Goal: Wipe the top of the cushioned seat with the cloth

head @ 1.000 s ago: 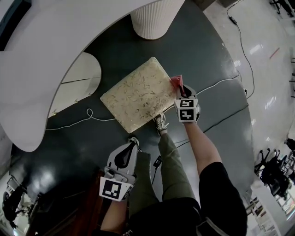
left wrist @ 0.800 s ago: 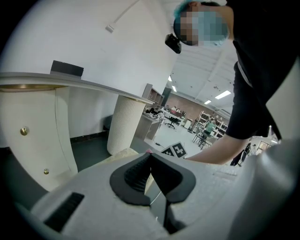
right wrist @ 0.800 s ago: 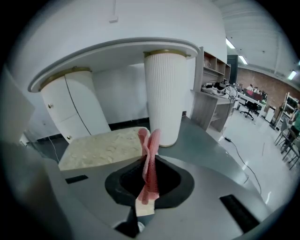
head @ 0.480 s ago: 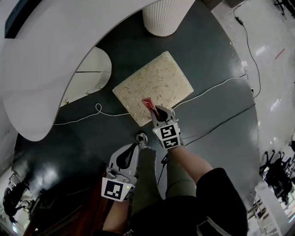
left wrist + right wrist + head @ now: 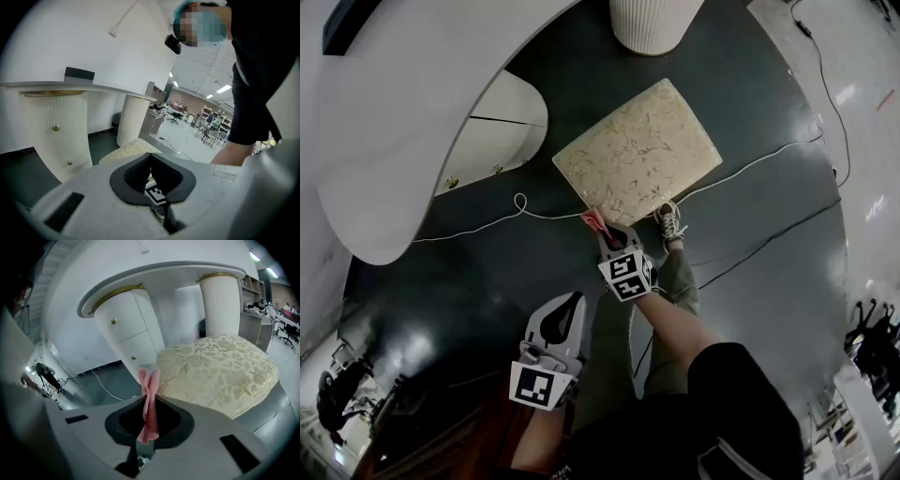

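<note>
Now I'm pinching the pink cloth (image 5: 149,401) in my right gripper (image 5: 603,232), just beside the cushioned seat (image 5: 637,150) corner.
My left gripper (image 5: 570,302) is hanging low, jaws together, empty.

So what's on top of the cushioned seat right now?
Nothing: the cushioned seat shows a bare patterned top. The pink cloth, clamped in the right gripper, hangs at its near edge. The seat's base is hidden.

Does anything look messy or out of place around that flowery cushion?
Mostly the floor: a white cable snakes loose across it with a loop, running up to the cushioned seat, and a black cable trails by the person's shoe. The seat itself looks intact.
</note>
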Available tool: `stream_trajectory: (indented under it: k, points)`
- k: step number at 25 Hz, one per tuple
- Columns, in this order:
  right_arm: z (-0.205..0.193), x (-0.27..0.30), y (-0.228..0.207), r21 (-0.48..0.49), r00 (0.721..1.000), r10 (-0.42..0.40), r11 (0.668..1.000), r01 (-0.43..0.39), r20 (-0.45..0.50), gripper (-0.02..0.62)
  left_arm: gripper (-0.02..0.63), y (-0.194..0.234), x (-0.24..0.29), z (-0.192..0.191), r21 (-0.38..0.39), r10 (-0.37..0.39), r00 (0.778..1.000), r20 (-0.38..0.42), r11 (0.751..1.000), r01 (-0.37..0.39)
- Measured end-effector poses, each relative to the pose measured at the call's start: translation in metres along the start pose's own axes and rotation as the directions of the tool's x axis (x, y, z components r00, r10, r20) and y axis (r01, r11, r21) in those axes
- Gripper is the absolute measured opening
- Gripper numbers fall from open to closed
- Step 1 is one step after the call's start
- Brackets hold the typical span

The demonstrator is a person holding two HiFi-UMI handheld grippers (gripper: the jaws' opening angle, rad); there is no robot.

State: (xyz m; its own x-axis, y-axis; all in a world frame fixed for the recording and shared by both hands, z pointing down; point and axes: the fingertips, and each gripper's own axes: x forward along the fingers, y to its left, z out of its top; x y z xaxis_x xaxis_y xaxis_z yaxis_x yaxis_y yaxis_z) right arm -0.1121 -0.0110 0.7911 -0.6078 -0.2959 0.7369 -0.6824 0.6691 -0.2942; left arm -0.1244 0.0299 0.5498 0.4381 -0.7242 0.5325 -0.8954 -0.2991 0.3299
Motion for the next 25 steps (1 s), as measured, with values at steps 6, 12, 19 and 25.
stream_trajectory:
  k: [6, 12, 19, 25]
  points:
    - [-0.007, -0.018, -0.037, -0.059, 0.999, -0.044, 0.997, 0.043, -0.019, 0.025, 0.017, -0.005, 0.003, 0.006, 0.004, -0.008, 1.0, 0.01, 1.0, 0.007]
    - [0.001, -0.047, -0.121, -0.015, 0.984, -0.179, 0.984, 0.179, -0.013, 0.025, 0.017, -0.024, 0.033, 0.032, 0.005, -0.03, 0.996, 0.08, 1.0, 0.03]
    - [0.012, -0.077, -0.233, 0.028, 0.951, -0.307, 0.951, 0.308, -0.023, 0.025, 0.017, -0.058, 0.087, 0.046, 0.012, -0.099, 0.995, 0.025, 0.995, 0.099]
    - [0.017, -0.1, -0.309, 0.029, 0.919, -0.39, 0.92, 0.392, -0.055, 0.025, 0.017, -0.076, 0.127, 0.063, 0.018, -0.129, 0.991, 0.031, 0.992, 0.128]
